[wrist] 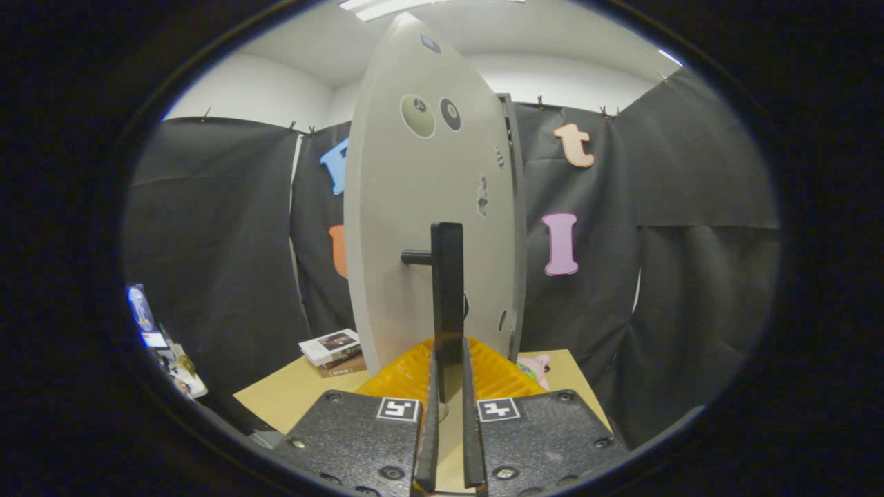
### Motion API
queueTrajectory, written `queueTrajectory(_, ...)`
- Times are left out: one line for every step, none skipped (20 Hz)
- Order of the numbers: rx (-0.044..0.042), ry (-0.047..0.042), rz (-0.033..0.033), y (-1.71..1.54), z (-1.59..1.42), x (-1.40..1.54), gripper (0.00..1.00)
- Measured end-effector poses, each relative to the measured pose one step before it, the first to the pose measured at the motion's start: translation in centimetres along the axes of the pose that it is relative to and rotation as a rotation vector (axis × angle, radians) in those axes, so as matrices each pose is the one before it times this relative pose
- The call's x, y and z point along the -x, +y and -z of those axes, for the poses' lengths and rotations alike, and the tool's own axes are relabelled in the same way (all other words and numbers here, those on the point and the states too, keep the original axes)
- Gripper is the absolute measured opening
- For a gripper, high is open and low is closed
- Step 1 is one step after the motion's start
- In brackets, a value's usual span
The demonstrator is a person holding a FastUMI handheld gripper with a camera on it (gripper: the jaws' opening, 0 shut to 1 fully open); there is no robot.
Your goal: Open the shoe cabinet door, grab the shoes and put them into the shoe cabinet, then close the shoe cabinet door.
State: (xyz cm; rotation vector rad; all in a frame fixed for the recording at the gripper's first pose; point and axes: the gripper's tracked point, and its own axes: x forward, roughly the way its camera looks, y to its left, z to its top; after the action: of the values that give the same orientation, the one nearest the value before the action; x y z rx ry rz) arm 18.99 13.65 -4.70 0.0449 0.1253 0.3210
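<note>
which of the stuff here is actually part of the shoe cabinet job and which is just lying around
Part of the job:
- cabinet door, swung open, seen near edge-on
- black door handle, vertical bar
- gripper, fingers close together on either side of the handle's lower end

Just lying about:
- stack of books on the table
- yellow ridged rack
- pink soft toy

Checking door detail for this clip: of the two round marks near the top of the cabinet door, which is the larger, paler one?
The one farther from the hinge edge; its neighbour is smaller and dark. The gripper is shut on the handle below.
</note>
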Motion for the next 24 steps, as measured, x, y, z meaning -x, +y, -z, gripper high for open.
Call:
queueTrajectory(0.00351, -0.00697, 0.01704, -0.490, -0.167, -0.080, 0.17)
queueTrajectory(0.00362, -0.00397, 0.01869, -0.406, 0.003, -0.048, 0.16)
queueTrajectory(0.00037, -0.00267, 0.01705, -0.486, -0.053, -0.033, 0.16)
queueTrajectory(-0.00298, -0.00351, 0.01749, -0.467, -0.013, -0.137, 0.15)
queueTrajectory(0.00180, -0.00394, 0.01832, -0.457, -0.090, -0.042, 0.14)
queueTrajectory(0.00034, -0.00702, 0.01848, -0.534, -0.060, -0.041, 0.11)
queueTrajectory(-0.00249, -0.00506, 0.02044, -0.537, -0.098, -0.062, 0.10)
queueTrajectory(-0.00152, -0.00402, 0.02237, -0.571, -0.001, -0.163, 0.08)
queueTrajectory(-0.00267, -0.00580, 0.01858, -0.580, -0.029, 0.027, 0.07)
queueTrajectory(-0.01323, 0.00435, -0.01229, 0.062, 0.048, -0.220, 0.04)
queueTrajectory(-0.01082, 0.00346, -0.01854, 0.307, 0.031, 0.034, 0.04)
queueTrajectory(-0.00533, -0.00160, -0.01271, 0.170, -0.029, 0.175, 0.04)
queueTrajectory(-0.00471, -0.00516, -0.01571, 0.201, -0.120, 0.042, 0.04)
queueTrajectory(0.00133, -0.00286, -0.00832, -0.150, -0.014, -0.058, 0.04)
queueTrajectory(-0.00797, -0.00055, -0.00490, -0.069, -0.020, -0.049, 0.04)
queueTrajectory(-0.01511, 0.00740, -0.00230, 0.291, 0.226, 0.179, 0.07)
queueTrajectory(-0.01408, 0.01588, 0.01199, -0.028, 0.316, 0.166, 0.07)
queueTrajectory(-0.02266, 0.01231, 0.00722, 0.086, 0.273, 0.450, 0.07)
queueTrajectory(-0.00965, -0.00790, 0.00443, 0.176, -0.189, 0.273, 0.08)
queueTrajectory(0.00630, -0.01550, 0.00644, -0.074, -0.306, -0.260, 0.07)
queueTrajectory(0.01379, -0.00999, 0.01293, -0.317, -0.056, -0.032, 0.07)
queueTrajectory(0.01276, -0.00441, 0.01059, -0.360, 0.295, 0.021, 0.07)
queueTrajectory(0.00137, -0.00369, 0.00692, -0.182, 0.154, 0.161, 0.09)
queueTrajectory(-0.01205, 0.00121, -0.00122, 0.200, 0.161, 0.227, 0.14)
